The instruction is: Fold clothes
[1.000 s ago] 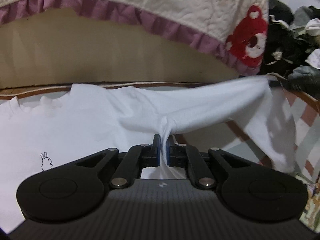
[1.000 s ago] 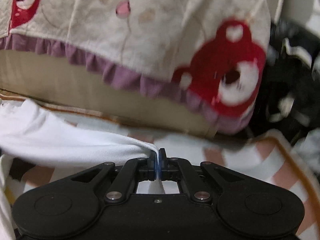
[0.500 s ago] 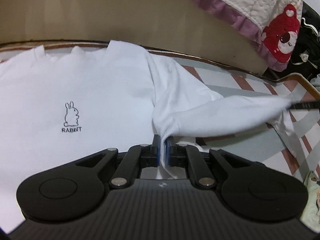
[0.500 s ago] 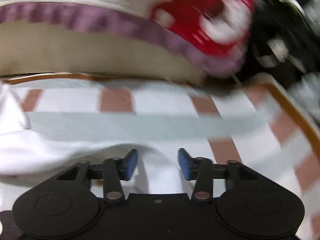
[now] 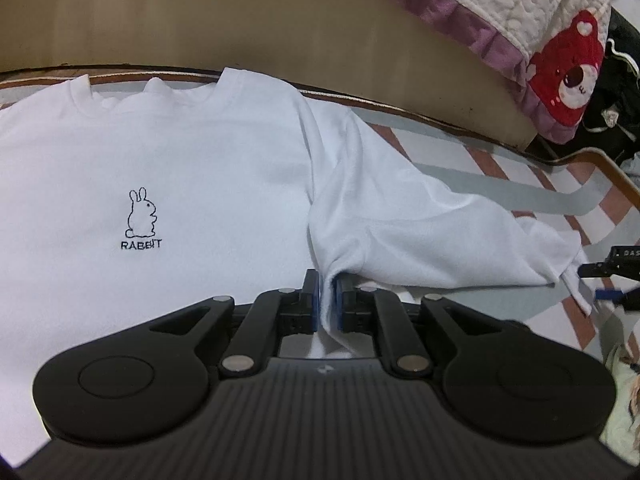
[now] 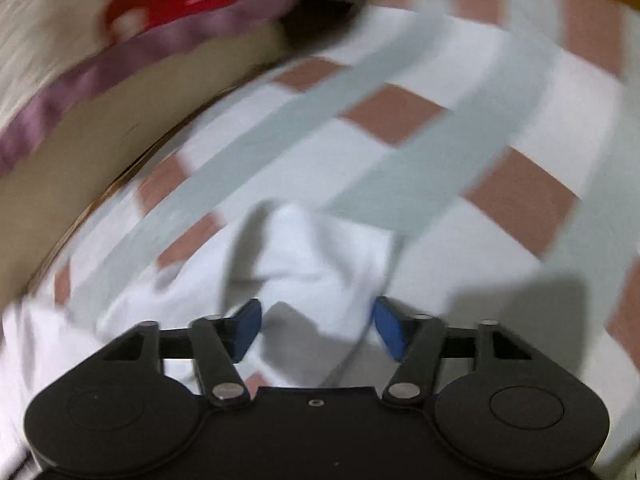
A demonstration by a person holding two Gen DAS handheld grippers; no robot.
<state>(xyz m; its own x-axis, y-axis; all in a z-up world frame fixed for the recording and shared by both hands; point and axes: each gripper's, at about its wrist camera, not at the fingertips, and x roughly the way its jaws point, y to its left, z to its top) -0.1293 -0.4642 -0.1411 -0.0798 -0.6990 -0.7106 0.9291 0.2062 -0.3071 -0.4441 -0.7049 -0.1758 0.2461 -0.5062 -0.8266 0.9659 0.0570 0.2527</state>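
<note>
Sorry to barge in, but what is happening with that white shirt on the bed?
A person with two handheld grippers is folding a white T-shirt with a rabbit print, spread on a checked bedcover. The left gripper is shut on a pinch of cloth near the armpit. The right gripper stands open over the sleeve end, jaws closing, pads not pressing it.

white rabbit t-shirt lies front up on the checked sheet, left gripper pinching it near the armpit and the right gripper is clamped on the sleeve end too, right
Not quite. The right gripper is not clamped: in the right wrist view its jaws stand apart, closing, with the sleeve end loose between them. The rest holds: the white rabbit t-shirt lies front up on the checked sheet, pinched near the armpit by the left gripper.
</note>
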